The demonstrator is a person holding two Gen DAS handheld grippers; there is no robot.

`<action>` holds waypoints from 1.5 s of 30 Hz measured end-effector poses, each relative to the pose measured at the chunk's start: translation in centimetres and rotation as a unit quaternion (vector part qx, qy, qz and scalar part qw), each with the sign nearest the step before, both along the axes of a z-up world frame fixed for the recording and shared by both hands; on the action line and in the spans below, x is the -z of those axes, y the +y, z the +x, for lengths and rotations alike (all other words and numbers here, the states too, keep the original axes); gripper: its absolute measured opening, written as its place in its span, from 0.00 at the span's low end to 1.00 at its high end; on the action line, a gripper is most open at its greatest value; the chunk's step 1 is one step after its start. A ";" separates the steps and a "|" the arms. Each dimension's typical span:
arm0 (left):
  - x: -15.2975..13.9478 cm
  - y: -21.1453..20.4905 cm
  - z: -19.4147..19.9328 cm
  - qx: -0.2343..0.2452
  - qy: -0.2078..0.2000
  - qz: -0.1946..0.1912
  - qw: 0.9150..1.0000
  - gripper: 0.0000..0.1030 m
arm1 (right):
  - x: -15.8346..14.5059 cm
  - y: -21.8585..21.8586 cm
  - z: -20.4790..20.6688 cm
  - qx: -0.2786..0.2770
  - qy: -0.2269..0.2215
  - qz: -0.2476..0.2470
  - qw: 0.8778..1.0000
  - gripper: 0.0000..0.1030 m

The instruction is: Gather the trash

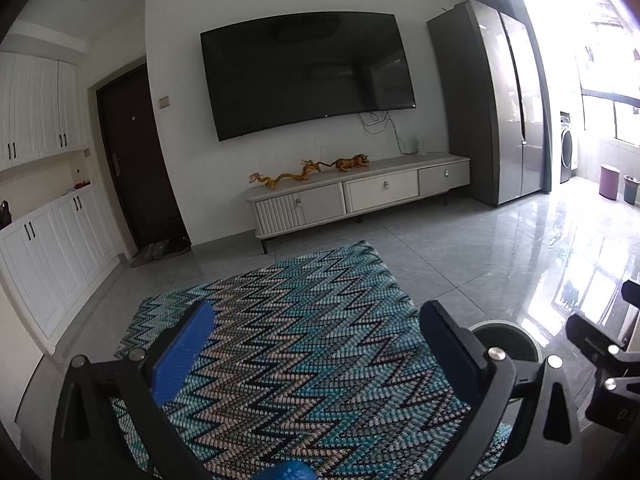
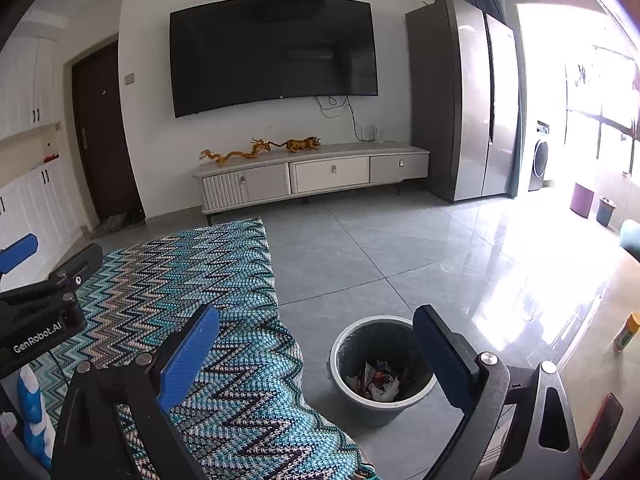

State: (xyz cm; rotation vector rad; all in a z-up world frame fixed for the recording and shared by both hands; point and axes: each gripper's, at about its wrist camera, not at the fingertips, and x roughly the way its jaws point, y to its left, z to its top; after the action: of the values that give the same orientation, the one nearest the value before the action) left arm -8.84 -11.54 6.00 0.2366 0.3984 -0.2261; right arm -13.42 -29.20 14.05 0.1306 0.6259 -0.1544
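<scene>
Your left gripper [image 1: 316, 344] spread wide and empty over the zigzag blanket [image 1: 304, 340], your right gripper [image 2: 320, 352] likewise released with nothing held, crumpled trash [image 2: 378, 380] lying inside the grey bin [image 2: 360, 404] on the tiled floor [image 2: 400, 248] just beside the blanket's edge

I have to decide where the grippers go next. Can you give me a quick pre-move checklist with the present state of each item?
1. Left gripper open, nothing between its fingers: ok.
2. Right gripper open, nothing held: ok.
3. Bin upright on the floor, mouth clear: ok.
4. Crumpled trash inside the bin: ok.
5. Zigzag blanket free of loose trash: cannot tell.
6. Next trash piece found: not ok.
</scene>
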 end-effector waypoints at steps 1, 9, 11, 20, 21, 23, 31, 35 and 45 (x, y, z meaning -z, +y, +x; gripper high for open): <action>0.2 0.2 0.1 -0.003 0.002 0.001 1.000 1.00 | 0.1 0.1 0.0 0.001 0.000 -0.002 1.000 0.95; 2.0 0.9 1.1 -0.008 0.025 0.003 1.000 1.00 | 1.4 0.2 0.8 0.004 0.013 0.003 1.000 0.95; 2.5 0.8 1.4 -0.007 0.032 0.004 0.999 1.00 | 1.7 0.1 1.1 0.005 0.017 0.003 1.000 0.95; 3.8 0.9 1.9 -0.008 0.038 0.005 0.999 1.00 | 2.6 0.6 1.7 0.005 0.024 0.002 1.000 0.95; 3.9 0.9 1.9 -0.008 0.038 0.005 0.999 1.00 | 2.6 0.6 1.7 0.005 0.025 0.002 1.000 0.95; 3.9 1.1 1.9 -0.008 0.039 0.002 0.999 1.00 | 2.7 0.6 1.8 0.004 0.025 0.001 1.000 0.95; 3.9 1.5 1.5 -0.011 0.034 -0.003 0.999 1.00 | 2.5 1.1 1.6 -0.004 0.019 -0.003 1.000 0.95; 3.9 1.5 1.5 -0.007 0.037 -0.006 0.999 1.00 | 2.5 1.1 1.6 -0.006 0.015 -0.005 1.000 0.95; 4.2 1.5 1.8 -0.006 0.045 -0.012 0.999 1.00 | 2.6 0.9 1.6 -0.004 0.016 0.000 1.000 0.95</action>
State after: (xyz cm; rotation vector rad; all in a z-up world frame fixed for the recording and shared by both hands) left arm -6.99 -10.08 1.84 0.2012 0.4864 -0.2293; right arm -11.78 -28.33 11.42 0.1248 0.6587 -0.1484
